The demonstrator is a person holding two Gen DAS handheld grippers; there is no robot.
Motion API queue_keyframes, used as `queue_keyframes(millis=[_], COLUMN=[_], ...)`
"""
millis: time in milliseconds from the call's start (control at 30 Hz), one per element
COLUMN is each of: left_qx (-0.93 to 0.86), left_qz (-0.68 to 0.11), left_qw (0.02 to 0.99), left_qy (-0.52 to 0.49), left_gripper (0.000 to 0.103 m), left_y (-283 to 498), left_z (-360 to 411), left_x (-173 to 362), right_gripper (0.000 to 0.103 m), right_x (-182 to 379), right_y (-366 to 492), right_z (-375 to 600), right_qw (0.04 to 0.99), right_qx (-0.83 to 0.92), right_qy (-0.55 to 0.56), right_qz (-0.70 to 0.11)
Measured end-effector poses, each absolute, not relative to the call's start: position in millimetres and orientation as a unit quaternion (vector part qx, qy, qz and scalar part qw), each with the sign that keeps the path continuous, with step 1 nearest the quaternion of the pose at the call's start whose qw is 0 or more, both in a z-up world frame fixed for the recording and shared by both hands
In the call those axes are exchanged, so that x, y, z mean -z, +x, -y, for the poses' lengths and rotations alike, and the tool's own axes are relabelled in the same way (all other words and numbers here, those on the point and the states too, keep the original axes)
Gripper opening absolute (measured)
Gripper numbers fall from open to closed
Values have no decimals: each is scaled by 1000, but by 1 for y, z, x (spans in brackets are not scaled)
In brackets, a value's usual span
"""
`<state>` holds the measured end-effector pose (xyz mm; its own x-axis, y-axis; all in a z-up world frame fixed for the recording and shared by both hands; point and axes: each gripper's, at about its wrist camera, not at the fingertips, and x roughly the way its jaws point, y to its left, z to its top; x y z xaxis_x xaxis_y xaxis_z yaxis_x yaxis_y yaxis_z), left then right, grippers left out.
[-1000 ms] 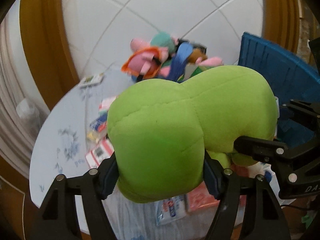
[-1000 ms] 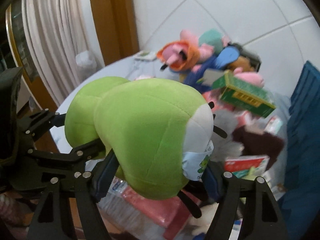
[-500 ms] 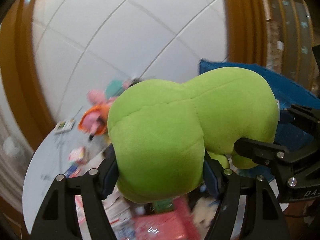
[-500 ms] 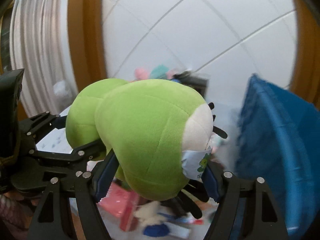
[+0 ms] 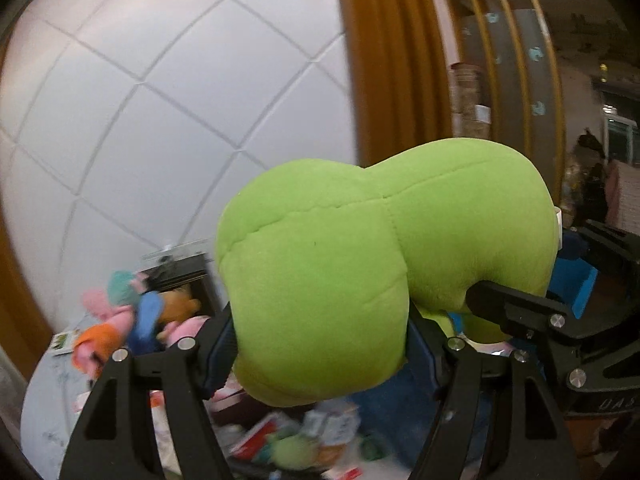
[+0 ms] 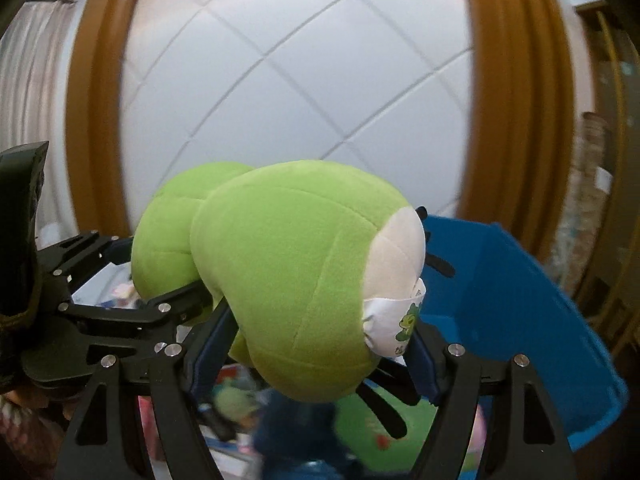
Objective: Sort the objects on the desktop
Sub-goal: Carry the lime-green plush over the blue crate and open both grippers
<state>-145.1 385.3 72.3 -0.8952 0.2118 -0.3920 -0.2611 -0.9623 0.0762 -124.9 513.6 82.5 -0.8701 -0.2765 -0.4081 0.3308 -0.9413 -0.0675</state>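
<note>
I have the green plush (image 5: 320, 280) clamped in both tools, left tool (image 5: 320, 344) on one lobe, right tool (image 6: 316, 336) on the other, lifted above the cluttered desk (image 5: 44, 412). Its white tag (image 6: 394, 324) shows a green frog figure; the text is unreadable.

Left wrist view: riding behind the left gripper (image 5: 320, 354), looking forward and slightly downward, pressed close against the green plush (image 5: 360, 264), with the tiled wall (image 5: 160, 120) beyond. Right wrist view: sitting equally close on the plush's other side, facing the same wall (image 6: 300, 80). Both are sharing the plush, the wall and the blue bin (image 6: 520, 320).
</note>
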Motion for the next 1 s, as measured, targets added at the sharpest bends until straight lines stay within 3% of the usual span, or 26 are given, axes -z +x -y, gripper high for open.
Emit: queue_keyframes(millis=[500,1000], left_qx=[-945,-934], left_qz=[-80,-91], left_qw=[176,160], left_qy=[-262,-306], left_gripper=[71,71], left_y=[-184,-198], left_z=[-546,-576], left_x=[-57,-51], right_gripper=[78,80], right_x=[-68,-51], right_y=[-135,-154], right_z=[-662,-704], right_qw=[91,109], right_qx=[968,960], right_qy=[233,256], right_qz=[-18,10])
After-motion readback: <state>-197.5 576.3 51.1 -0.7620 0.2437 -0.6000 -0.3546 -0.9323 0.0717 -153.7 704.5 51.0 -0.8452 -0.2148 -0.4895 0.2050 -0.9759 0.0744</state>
